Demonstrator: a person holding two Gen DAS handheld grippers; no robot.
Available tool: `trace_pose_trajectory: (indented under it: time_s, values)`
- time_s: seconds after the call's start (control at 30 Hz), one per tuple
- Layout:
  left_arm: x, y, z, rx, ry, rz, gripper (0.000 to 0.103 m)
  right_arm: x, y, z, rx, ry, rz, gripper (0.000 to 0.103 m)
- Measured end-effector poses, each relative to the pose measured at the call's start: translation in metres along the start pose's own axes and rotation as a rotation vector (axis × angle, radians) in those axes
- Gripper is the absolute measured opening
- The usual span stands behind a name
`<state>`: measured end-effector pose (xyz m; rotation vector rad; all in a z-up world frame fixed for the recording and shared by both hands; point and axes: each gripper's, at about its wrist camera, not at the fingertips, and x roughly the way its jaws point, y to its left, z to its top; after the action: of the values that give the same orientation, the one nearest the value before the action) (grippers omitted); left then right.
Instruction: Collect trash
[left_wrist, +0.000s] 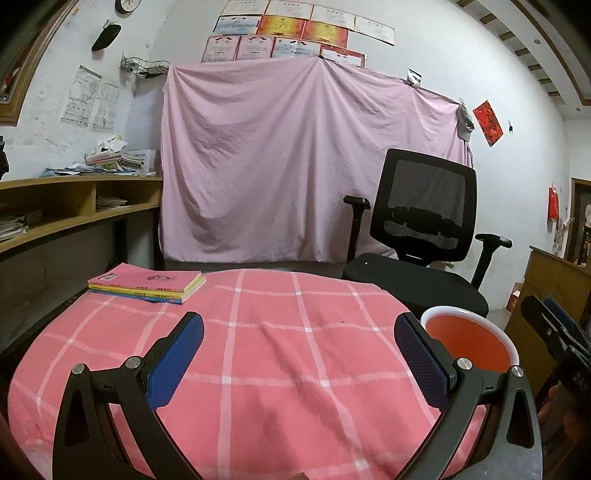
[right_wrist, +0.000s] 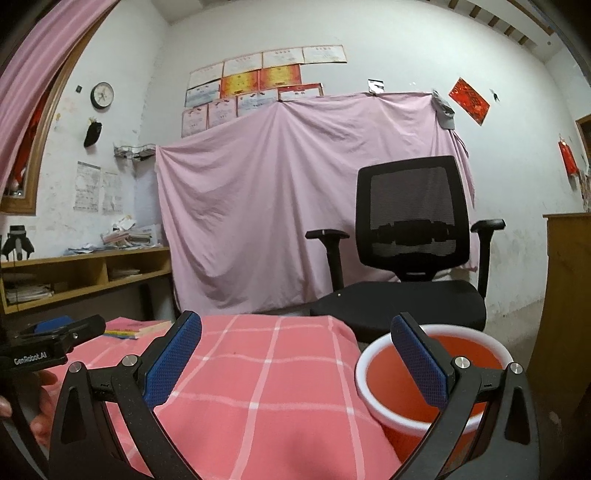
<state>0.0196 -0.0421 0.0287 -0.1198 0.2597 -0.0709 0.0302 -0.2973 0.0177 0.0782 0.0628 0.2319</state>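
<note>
A red bin with a white rim (left_wrist: 476, 343) stands beside the table's right edge; it also shows in the right wrist view (right_wrist: 406, 387), and looks empty inside. My left gripper (left_wrist: 299, 350) is open and empty above the pink checked tablecloth (left_wrist: 277, 332). My right gripper (right_wrist: 295, 354) is open and empty, with its right finger over the bin's mouth. No trash shows on the cloth in either view. The right gripper shows at the far right of the left wrist view (left_wrist: 554, 328), and the left gripper at the left of the right wrist view (right_wrist: 62, 338).
A stack of books (left_wrist: 147, 282) lies at the table's far left corner. A black office chair (left_wrist: 424, 236) stands behind the table on the right. A pink sheet (left_wrist: 295, 166) hangs on the back wall. A wooden shelf (left_wrist: 74, 206) with papers runs along the left.
</note>
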Motion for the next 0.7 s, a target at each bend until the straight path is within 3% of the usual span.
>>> trace_pose_trajectory:
  time_s: [0.7]
  values:
    - [-0.047, 0.013, -0.037, 0.053, 0.004, -0.003, 0.101, -0.036, 0.020, -0.016, 0.021, 0.079, -0.033, 0.103]
